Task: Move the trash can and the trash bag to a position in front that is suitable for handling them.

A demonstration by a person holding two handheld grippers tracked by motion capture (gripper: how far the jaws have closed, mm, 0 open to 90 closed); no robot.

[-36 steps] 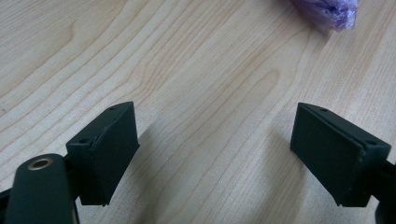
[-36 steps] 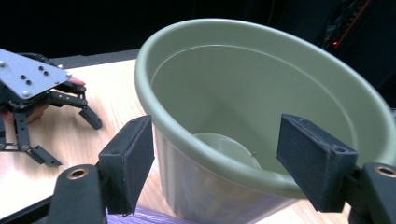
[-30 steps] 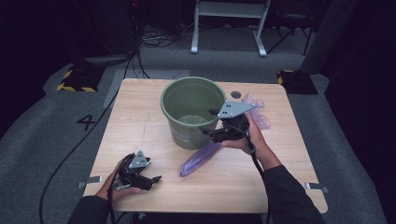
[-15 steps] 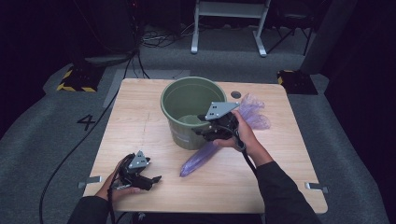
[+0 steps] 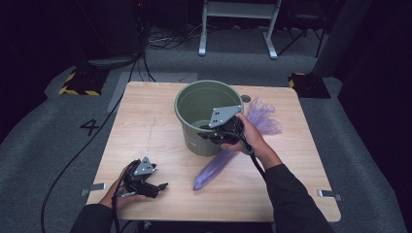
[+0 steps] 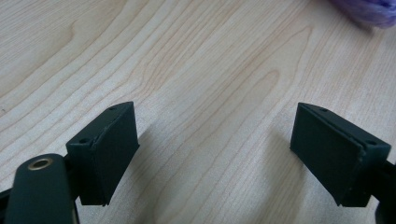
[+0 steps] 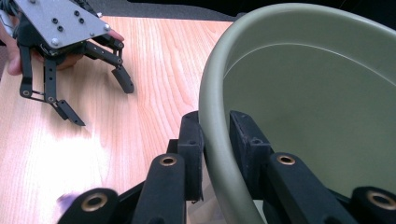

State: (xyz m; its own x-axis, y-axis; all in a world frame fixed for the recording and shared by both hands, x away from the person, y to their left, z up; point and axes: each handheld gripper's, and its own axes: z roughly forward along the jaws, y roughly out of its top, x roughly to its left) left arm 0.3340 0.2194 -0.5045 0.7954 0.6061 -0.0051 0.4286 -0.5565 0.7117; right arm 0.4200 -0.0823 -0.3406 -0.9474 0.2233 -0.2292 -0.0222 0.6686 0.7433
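Green plastic is sitting between the jaws of the right claw point(image 7: 215, 154), which have just been closing: they are pinching the near rim of the bucket point(image 5: 194, 104), one jaw outside the wall and one inside. A purple bag point(image 5: 216, 165) is lying on the wooden bench point(image 5: 145, 126) just beneath and behind that claw, running past the bucket's side. Well apart from it, the left claw point(image 5: 163, 186) is resting low over bare wood with its jaws spread wide, gripping nothing.
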